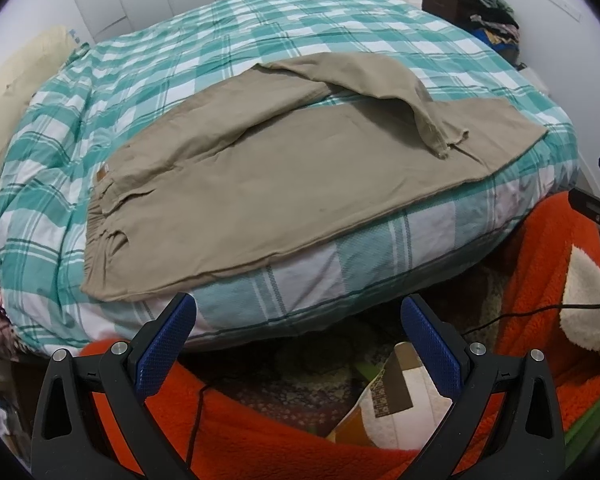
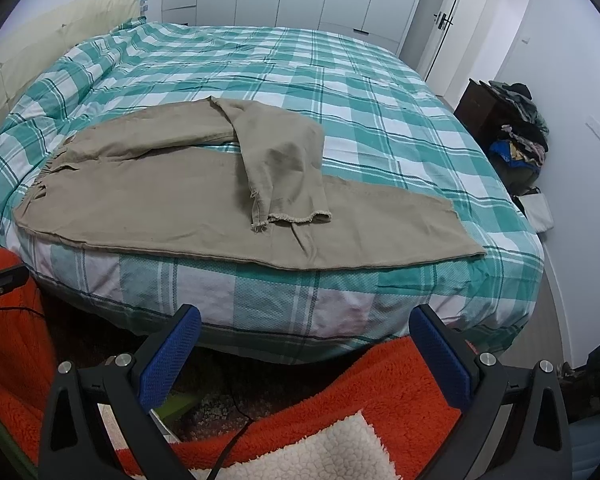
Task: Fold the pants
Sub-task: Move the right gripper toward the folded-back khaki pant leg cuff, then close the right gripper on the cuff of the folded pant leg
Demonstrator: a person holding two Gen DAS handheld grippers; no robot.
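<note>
the pants (image 1: 284, 184) (image 2: 204, 200) lie spread along the near edge of the bed (image 1: 260, 32) (image 2: 340, 92), on a teal and white checked cover. the waistband (image 1: 100, 216) (image 2: 40, 176) is at the left end, gathered and wrinkled, with a small tan label (image 1: 100, 177) just beside it in the left view. one leg runs flat to the right along the bed's edge, its hem (image 1: 540, 136) (image 2: 468, 236) near the right corner. the other leg (image 1: 380, 80) (image 2: 284, 152) bends back from the far side and crosses over the flat leg, its frayed cuff (image 1: 448, 146) (image 2: 292, 218) resting on top of it. the left gripper (image 1: 298, 344) hangs below the bed's edge, its blue-padded jaws standing wide apart and holding nothing, near the waistband end. the right gripper (image 2: 306, 354) also hangs below the edge, nearer the middle of the flat leg, jaws likewise spread and bare. neither touches the pants. orange fleece (image 1: 260, 440) (image 2: 380, 380) fills the bottom of both views, with a black cable (image 1: 196, 420) (image 2: 228, 452) trailing across it. a pile of clothes (image 1: 488, 4) (image 2: 520, 128) sits on a dark cabinet by the right wall.
</note>
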